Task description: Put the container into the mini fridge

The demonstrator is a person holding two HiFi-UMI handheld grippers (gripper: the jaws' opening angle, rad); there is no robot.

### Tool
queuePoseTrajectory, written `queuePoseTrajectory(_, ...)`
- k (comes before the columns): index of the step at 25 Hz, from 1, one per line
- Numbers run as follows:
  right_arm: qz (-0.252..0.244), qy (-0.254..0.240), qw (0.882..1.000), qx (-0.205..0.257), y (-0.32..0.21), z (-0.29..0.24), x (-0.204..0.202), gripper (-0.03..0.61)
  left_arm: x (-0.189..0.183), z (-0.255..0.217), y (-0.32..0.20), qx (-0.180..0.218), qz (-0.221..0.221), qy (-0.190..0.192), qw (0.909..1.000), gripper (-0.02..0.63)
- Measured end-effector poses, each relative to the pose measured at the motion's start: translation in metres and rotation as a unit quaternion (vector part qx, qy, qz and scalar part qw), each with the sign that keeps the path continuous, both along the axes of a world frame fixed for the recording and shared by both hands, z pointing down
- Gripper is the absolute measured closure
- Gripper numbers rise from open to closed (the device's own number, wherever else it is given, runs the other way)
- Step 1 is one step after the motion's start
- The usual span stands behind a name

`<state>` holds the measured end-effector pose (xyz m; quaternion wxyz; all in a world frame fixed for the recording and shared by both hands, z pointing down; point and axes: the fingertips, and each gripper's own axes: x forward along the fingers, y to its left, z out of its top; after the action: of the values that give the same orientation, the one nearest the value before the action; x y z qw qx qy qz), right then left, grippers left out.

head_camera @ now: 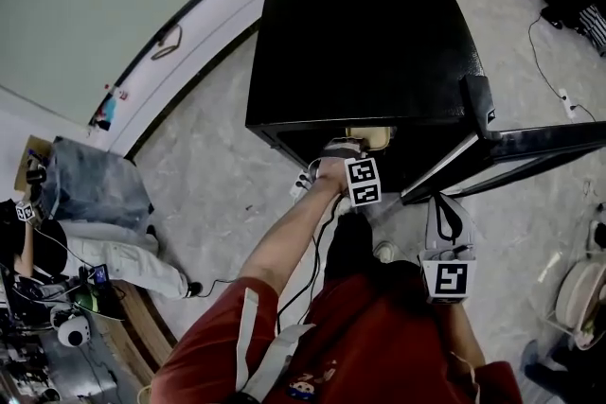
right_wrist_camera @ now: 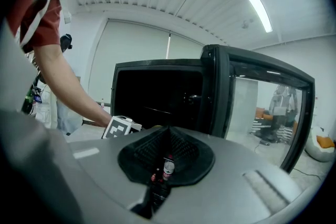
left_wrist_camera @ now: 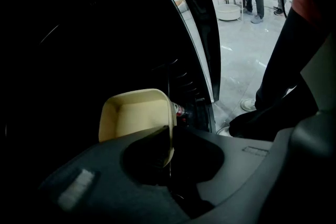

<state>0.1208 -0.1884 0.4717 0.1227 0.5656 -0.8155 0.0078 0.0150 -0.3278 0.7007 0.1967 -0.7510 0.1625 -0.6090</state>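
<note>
A cream plastic container [left_wrist_camera: 134, 115] is held at the mouth of the black mini fridge [head_camera: 365, 43], whose door [head_camera: 511, 147] stands open to the right. My left gripper [left_wrist_camera: 169, 136] is shut on the container's right wall, with the tub tilted towards the dark inside. From above, the container [head_camera: 371, 137] shows just under the fridge's top edge, in front of the left gripper [head_camera: 346, 154]. My right gripper [head_camera: 447, 220] hangs lower right near the door, shut with nothing held. In the right gripper view its jaws [right_wrist_camera: 168, 131] point at the fridge [right_wrist_camera: 157, 97].
A small red-labelled bottle [left_wrist_camera: 180, 110] sits inside the fridge by the door seal [left_wrist_camera: 184, 23]. Cables [head_camera: 312, 251] run across the floor below the fridge. A person's legs [head_camera: 123, 255] lie at the left. People and a white stool [left_wrist_camera: 229, 10] stand far off.
</note>
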Motion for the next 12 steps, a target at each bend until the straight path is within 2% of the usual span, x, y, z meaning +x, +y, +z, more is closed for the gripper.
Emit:
queuePoseTrajectory(7,0.007,0.011,1.0,-0.004,0.002,0.002,0.002,0.578,0.004,-0.004,-0.022,0.013,-0.001,0.0,0.9999,0.561)
queuePoseTrajectory(12,-0.003,0.001,1.0,0.005,0.003,-0.005,-0.003,0.578,0.004,-0.004,-0.034,0.027,-0.004,-0.001,0.9996,0.558)
